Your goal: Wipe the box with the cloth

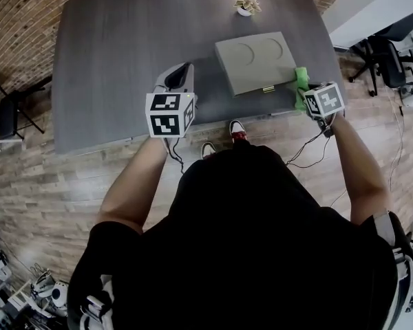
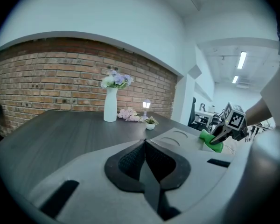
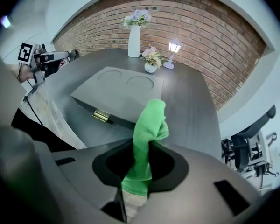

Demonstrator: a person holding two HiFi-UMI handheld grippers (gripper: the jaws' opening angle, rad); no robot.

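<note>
on the dark grey table (image 1: pixel 110 60), a flat grey box (image 1: pixel 255 62) lies near the front edge, toward the right side. its lid is down, shows two round recesses, and carries a brass latch (image 3: pixel 101 116) on the side facing the person.

the right gripper (image 3: pixel 139 169) is clenched on a green cloth (image 3: pixel 147 139); the free end of the cloth stands up past the jaws. in the head view the cloth sits just beside the box's near right corner; contact with the box cannot be confirmed.

the left gripper (image 2: pixel 144 146) has its jaws pressed together with nothing between them. it is held over the table, left of the box and apart from it.

at the far end of the table stand a white vase (image 3: pixel 134 41) with flowers, a small potted plant (image 3: pixel 150 68) and a small lit lamp (image 3: pixel 174 48).

a brick wall (image 3: pixel 214 27) runs behind the table. the floor (image 1: pixel 55 184) is wood plank. an office chair (image 1: pixel 392 47) stands to the right of the table.
</note>
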